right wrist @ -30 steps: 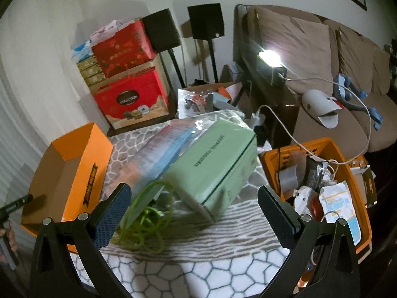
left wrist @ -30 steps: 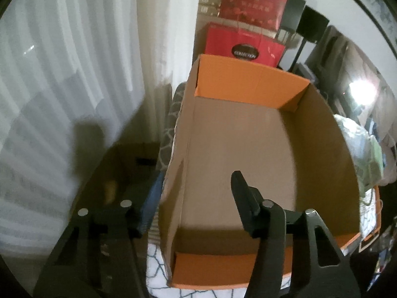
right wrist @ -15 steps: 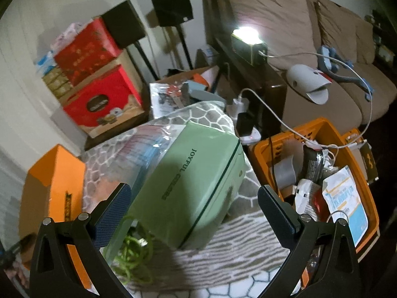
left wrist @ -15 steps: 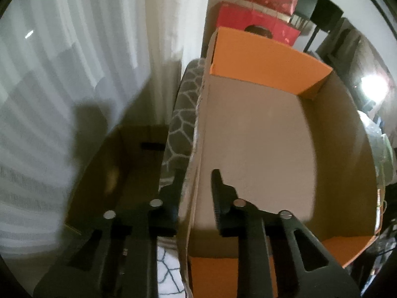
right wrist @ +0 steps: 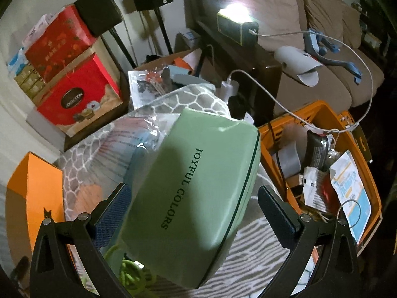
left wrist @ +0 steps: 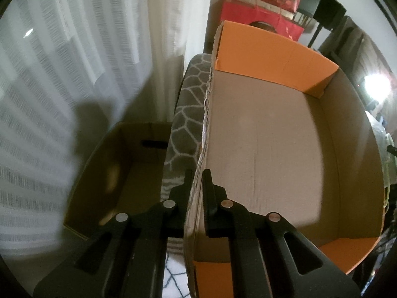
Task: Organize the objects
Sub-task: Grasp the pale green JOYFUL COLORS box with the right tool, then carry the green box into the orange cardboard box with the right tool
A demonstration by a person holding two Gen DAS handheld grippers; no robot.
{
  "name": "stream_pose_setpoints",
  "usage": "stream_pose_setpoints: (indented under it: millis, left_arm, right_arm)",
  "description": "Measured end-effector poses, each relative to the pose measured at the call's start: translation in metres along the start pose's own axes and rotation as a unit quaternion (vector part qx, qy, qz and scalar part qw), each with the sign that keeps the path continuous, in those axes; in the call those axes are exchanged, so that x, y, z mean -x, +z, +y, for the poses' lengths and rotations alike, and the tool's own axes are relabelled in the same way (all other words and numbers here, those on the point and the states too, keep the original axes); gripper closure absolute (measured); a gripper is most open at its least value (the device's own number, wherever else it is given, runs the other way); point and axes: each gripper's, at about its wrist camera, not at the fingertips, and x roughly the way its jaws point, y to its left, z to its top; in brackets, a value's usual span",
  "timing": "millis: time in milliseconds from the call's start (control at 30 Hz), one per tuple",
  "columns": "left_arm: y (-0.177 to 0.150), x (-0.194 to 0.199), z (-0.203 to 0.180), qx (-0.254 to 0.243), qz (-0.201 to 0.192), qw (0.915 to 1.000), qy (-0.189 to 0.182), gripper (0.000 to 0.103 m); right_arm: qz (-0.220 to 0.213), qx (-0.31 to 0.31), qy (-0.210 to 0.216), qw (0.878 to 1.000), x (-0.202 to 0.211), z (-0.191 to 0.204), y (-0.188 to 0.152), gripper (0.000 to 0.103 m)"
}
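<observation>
In the left wrist view my left gripper is shut on the left wall of an empty orange cardboard box, one finger outside and one inside. The same box shows at the left edge of the right wrist view. My right gripper is open and straddles a pale green "JOYFUL COLORS" box that lies tilted on a grey patterned blanket. The fingers stand apart from its sides. A clear plastic bag and a green coiled cord lie beside it.
An orange basket full of packets and cables stands right of the green box. Red gift boxes, speakers and a sofa are behind. A brown cardboard box sits left of the orange box by white curtains.
My left gripper has closed onto the orange box's left wall. My right gripper has moved closer over the green box, staying open.
</observation>
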Motion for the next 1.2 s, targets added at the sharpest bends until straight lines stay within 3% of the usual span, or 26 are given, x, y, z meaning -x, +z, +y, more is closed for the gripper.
stream_pose_setpoints:
  millis: [500, 833, 1200]
  left_arm:
    - [0.003, 0.0, 0.001, 0.008, -0.002, 0.9999, -0.012, 0.098]
    - [0.005, 0.0, 0.002, 0.011, -0.001, 0.9997, -0.02, 0.099]
    - [0.006, 0.001, 0.004, 0.015, -0.002, 0.9995, -0.029, 0.099]
  right_arm:
    - [-0.02, 0.037, 0.027, 0.999, 0.019, -0.013, -0.007, 0.027]
    - [-0.033, 0.046, 0.028, 0.998, 0.046, -0.034, -0.019, 0.029]
    - [-0.074, 0.086, 0.044, 0.993, 0.094, -0.015, -0.019, 0.029]
